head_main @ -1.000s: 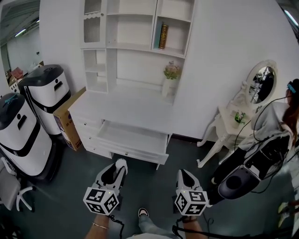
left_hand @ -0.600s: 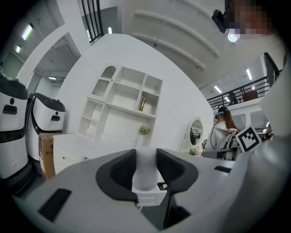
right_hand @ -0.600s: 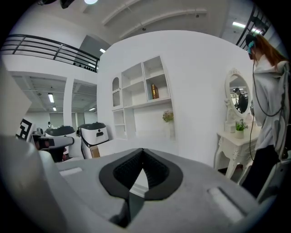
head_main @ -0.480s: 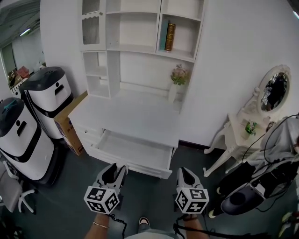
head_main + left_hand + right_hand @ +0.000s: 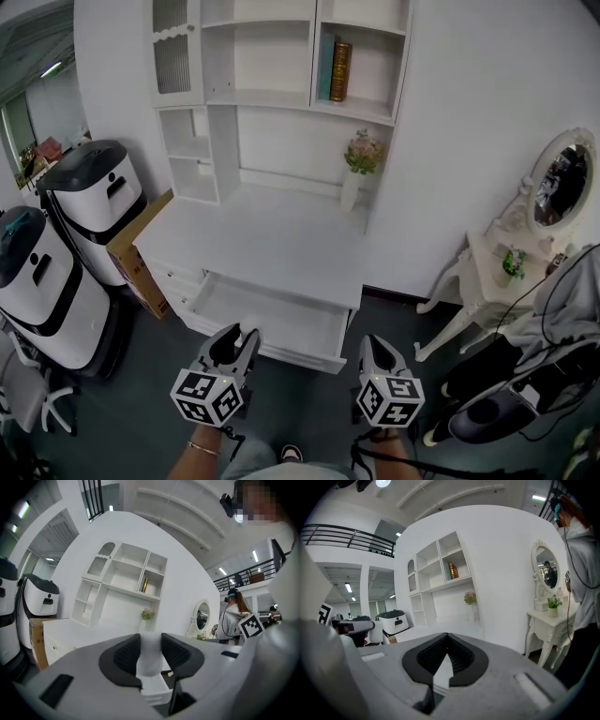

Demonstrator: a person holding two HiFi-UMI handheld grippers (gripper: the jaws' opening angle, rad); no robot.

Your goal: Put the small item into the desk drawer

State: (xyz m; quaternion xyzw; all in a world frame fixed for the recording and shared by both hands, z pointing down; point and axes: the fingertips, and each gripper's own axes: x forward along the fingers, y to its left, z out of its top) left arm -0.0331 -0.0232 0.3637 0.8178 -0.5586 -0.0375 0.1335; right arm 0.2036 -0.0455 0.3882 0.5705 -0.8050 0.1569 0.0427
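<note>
1. Your left tongs (image 5: 234, 337) pointed level at the desk. Their dark ribbed pads stood fairly wide and pressed from both sides on a small white item (image 5: 150, 656). You could hardly make out its shape against the white beyond.
2. Your right tongs (image 5: 375, 345), just right of the left pair and tipped slightly down, had their jaw tips together with nothing between them.
3. Both pairs hung on the near side of the wide, shallow white desk drawer (image 5: 267, 309). It stood pulled open under the flat top of the white wooden desk (image 5: 272, 234). The item was in the left tongs, not in the drawer.
4. At the far right of the desk top, a white vase of pale pink flowers (image 5: 361, 164) stood against the white shelf unit (image 5: 272, 94). On an upper shelf, a teal book (image 5: 324, 66) and a brown-and-gold book (image 5: 342, 70) stood upright side by side.
5. Left of the desk was a brown cardboard box (image 5: 141, 248), just beside it. Beyond that stood a white-and-black rounded machine (image 5: 94, 197), with a second machine of the same kind (image 5: 37, 281) nearer to you.
6. To the right stood a small white dressing table with curved legs (image 5: 478, 272), carrying an oval mirror (image 5: 561, 187). The left gripper view showed a person in a pale top (image 5: 233, 618) near it.
</note>
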